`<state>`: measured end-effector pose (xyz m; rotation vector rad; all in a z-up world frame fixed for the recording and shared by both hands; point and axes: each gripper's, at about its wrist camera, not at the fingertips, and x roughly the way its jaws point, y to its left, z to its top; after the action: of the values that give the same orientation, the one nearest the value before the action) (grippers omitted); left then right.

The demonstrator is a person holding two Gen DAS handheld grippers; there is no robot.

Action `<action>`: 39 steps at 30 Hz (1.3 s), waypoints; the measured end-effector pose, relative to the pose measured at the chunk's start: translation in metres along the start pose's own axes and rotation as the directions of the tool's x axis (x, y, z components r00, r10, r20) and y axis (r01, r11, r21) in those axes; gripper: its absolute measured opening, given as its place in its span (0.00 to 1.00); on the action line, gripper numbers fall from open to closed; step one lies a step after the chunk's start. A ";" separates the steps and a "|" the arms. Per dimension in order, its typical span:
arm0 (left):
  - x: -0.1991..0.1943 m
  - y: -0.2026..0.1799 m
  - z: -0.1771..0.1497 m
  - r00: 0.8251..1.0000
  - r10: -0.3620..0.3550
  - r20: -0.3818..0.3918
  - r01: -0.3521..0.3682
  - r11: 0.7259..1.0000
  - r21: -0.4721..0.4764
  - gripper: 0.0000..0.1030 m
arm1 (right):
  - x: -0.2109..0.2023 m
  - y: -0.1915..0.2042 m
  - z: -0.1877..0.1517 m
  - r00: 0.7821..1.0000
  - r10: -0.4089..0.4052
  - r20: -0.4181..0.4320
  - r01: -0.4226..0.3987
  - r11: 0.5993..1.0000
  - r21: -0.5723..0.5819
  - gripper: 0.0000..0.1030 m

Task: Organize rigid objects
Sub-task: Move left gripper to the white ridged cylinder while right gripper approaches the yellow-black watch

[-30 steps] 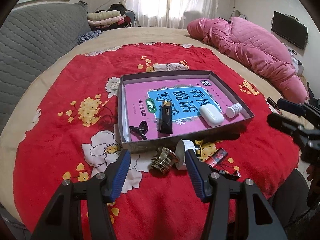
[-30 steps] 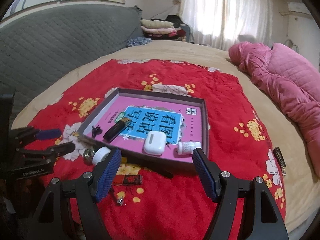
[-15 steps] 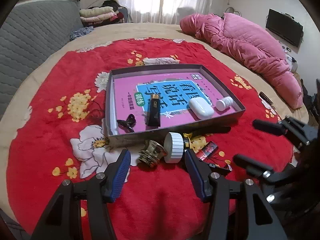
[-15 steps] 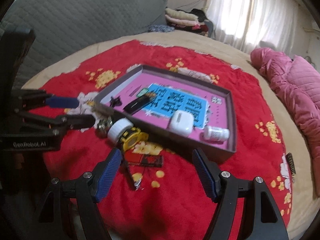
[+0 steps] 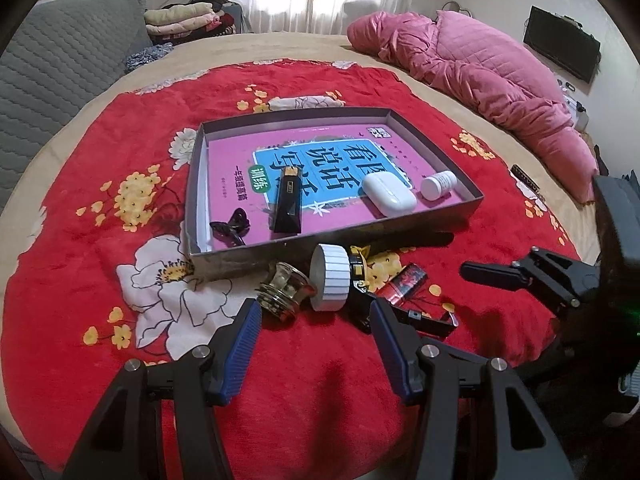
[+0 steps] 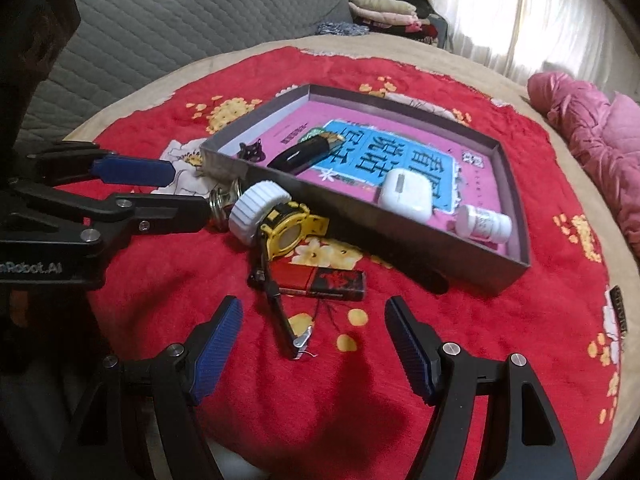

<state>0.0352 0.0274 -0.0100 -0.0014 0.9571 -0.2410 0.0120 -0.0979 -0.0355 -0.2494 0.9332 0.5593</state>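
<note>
Right now we are holding both grippers low over the near edge of the red flowered blanket (image 5: pixel 120 128), which is covering a round bed. Our left gripper (image 5: pixel 316 344) is hanging with its blue pads spread wide and nothing between them, just short of a brass-coloured jar (image 5: pixel 284 296) and a white ribbed cap (image 5: pixel 331 278) that are lying touching each other on the blanket. Our right gripper (image 6: pixel 316 348) is likewise standing wide open and gripping nothing, its fingers framing a dark folding tool (image 6: pixel 282 318) that is lying on the blanket. Just beyond that tool a red and black lighter (image 6: pixel 320 284) is lying flat, and behind it a yellow tape measure (image 6: pixel 286 232) is leaning against the white cap.

All four loose things are sitting outside the grey tray (image 5: pixel 332 240), close against its near wall. Inside the tray a pink booklet (image 5: pixel 236 156) is covering the floor. On it we are seeing a black hair clip (image 5: pixel 230 230) in the near left corner, a black lighter (image 5: pixel 288 200) beside it toward the middle, a white earbud case (image 5: pixel 389 194) further right, and a small white bottle (image 5: pixel 438 185) lying on its side near the right wall.

A pink quilt (image 5: pixel 480 76) is lying heaped along the far right edge of the bed.
</note>
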 end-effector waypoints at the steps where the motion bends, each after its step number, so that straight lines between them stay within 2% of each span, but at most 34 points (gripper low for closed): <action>1: 0.001 0.000 -0.001 1.000 -0.001 -0.002 0.001 1.000 0.000 0.54 | 0.002 0.000 -0.001 1.000 0.009 0.000 -0.009 1.000 0.002 0.73; 5: 0.004 0.000 -0.001 1.000 -0.007 -0.006 0.007 1.000 -0.007 0.54 | 0.012 0.000 -0.001 0.999 0.035 -0.002 -0.035 0.999 0.011 0.73; 10: 0.011 -0.001 -0.001 1.000 -0.004 -0.015 0.004 1.000 -0.011 0.54 | 0.020 0.001 -0.001 0.998 0.061 -0.007 -0.061 0.998 0.017 0.55; 15: 0.017 -0.002 0.000 1.000 0.003 -0.013 -0.003 1.000 -0.010 0.54 | 0.025 0.002 -0.002 0.997 0.083 -0.004 -0.083 0.996 0.020 0.46; 24: 0.027 0.001 0.004 1.000 -0.018 -0.011 0.018 0.999 -0.028 0.54 | 0.027 -0.005 -0.002 0.994 0.107 0.006 -0.107 0.992 0.061 0.43; 33: 0.036 0.001 0.008 0.999 -0.043 -0.016 0.042 0.999 -0.029 0.37 | 0.029 -0.009 -0.003 0.993 0.114 0.006 -0.114 0.991 0.074 0.40; 39: 0.041 0.001 0.010 0.998 -0.062 -0.023 0.062 0.998 -0.028 0.33 | 0.027 -0.009 -0.004 0.990 0.140 0.012 -0.140 0.989 0.048 0.23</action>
<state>0.0657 0.0195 -0.0372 -0.0534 0.9853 -0.2858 0.0266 -0.0975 -0.0604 -0.1380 0.9592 0.6657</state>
